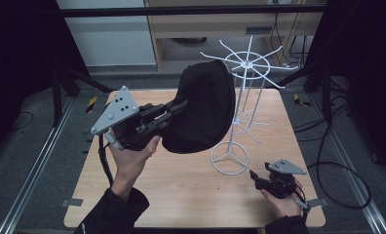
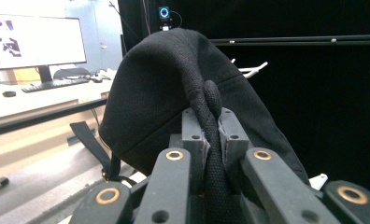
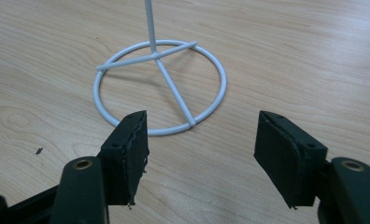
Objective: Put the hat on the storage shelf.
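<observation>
**Inspector A:** Left side first. What is the left gripper [image 1: 181, 108] doing?

**Inspector B:** It is raised above the wooden surface [image 1: 181, 195], with its jaws clenched on the thick rolled edge of a black knit beanie [image 1: 203, 107]. In the left gripper view, that edge [image 2: 211, 140] passes between the two pads. The hat hangs off the surface entirely.

**Inspector A:** And its position relative to the stand?

**Inspector B:** It is just left of the white wire rack [image 1: 247, 66], level with the top spokes (whether the fabric touches a spoke, I cannot tell). The rack's ring base [image 1: 228, 158] sits on the surface.

**Inspector A:** Right side?

**Inspector B:** The right gripper [image 1: 253, 176] is low at the near right corner, released, with its jaws wide apart and nothing between them. In the right gripper view it points at the ring base [image 3: 160, 86], near but apart.
</observation>
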Available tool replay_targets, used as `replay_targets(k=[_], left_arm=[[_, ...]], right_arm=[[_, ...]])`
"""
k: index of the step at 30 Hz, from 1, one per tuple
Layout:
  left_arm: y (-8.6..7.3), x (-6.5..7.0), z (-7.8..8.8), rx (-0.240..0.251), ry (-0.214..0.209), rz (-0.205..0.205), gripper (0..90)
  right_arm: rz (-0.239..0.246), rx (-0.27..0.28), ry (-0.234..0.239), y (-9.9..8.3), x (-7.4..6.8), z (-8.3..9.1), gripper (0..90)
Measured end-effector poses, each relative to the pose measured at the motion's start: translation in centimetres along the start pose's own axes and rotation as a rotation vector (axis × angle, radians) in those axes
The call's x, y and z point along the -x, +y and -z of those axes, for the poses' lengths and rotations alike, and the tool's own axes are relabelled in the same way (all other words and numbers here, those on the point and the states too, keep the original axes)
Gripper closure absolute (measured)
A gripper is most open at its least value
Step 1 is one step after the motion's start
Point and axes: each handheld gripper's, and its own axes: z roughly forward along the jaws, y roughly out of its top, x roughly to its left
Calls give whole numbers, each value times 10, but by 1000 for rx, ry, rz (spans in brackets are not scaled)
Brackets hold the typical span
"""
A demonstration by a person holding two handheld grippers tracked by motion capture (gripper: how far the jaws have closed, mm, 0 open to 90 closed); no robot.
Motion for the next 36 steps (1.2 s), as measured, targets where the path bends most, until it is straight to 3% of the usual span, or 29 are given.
replay_targets(k=[15,36], left_arm=[[-34,-16,-6,-78,21,50,816],[-61,-19,-31,-183,57,48,766]], right_arm=[[4,-5,-1,0,0,-1,350],[0,-10,1,-1,0,-1,348]])
